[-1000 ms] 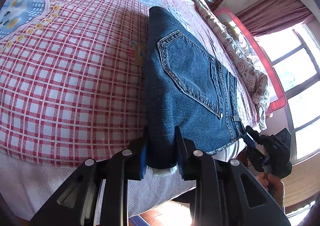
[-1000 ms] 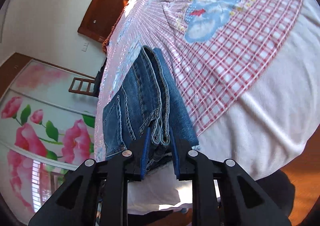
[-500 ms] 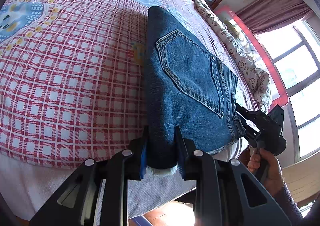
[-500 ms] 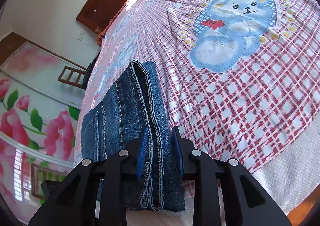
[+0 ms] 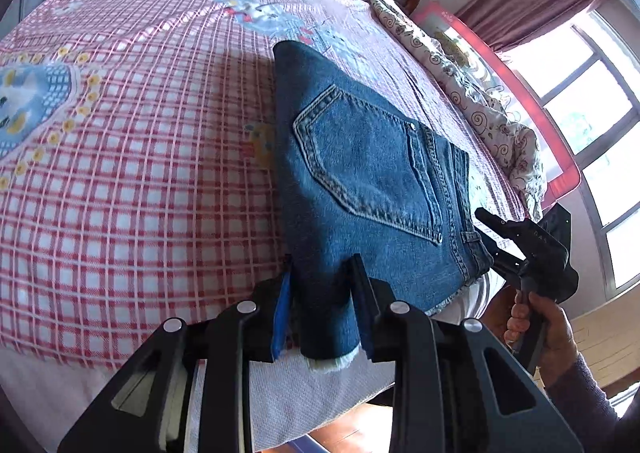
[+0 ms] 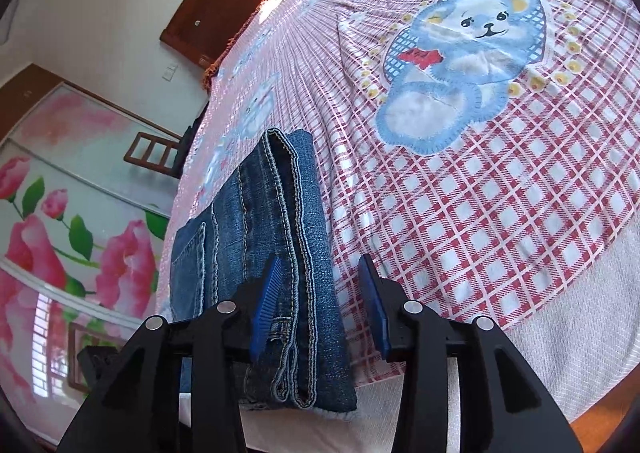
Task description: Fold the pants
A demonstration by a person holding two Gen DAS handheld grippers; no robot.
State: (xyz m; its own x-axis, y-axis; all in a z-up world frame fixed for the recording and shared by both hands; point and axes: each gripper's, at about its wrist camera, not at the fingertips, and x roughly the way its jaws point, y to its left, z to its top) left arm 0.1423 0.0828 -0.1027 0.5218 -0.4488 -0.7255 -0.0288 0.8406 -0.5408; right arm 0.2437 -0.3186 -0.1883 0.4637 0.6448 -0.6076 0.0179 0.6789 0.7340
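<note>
The folded blue jeans [image 5: 372,181] lie in a thick stack near the front edge of the bed, back pocket up. My left gripper [image 5: 320,285] stands around the near left corner of the stack, jaws a little apart with the denim between them. In the right wrist view the jeans [image 6: 272,253] show their layered side. My right gripper [image 6: 320,293] is open, its jaws spread around the stack's right edge with a gap on the right side. The right gripper also shows in the left wrist view [image 5: 520,245], held by a hand.
The bed has a red-and-white checked cover [image 5: 120,173] with a blue bear print [image 6: 460,65]. A patterned quilt [image 5: 480,101] lies along the far side by a window. A wooden headboard [image 6: 224,1] and a flowered wardrobe [image 6: 60,233] stand beyond.
The jeans have been lowered onto the bed. My right gripper's jaws have opened and let go of the stack. My left gripper's jaws have spread slightly.
</note>
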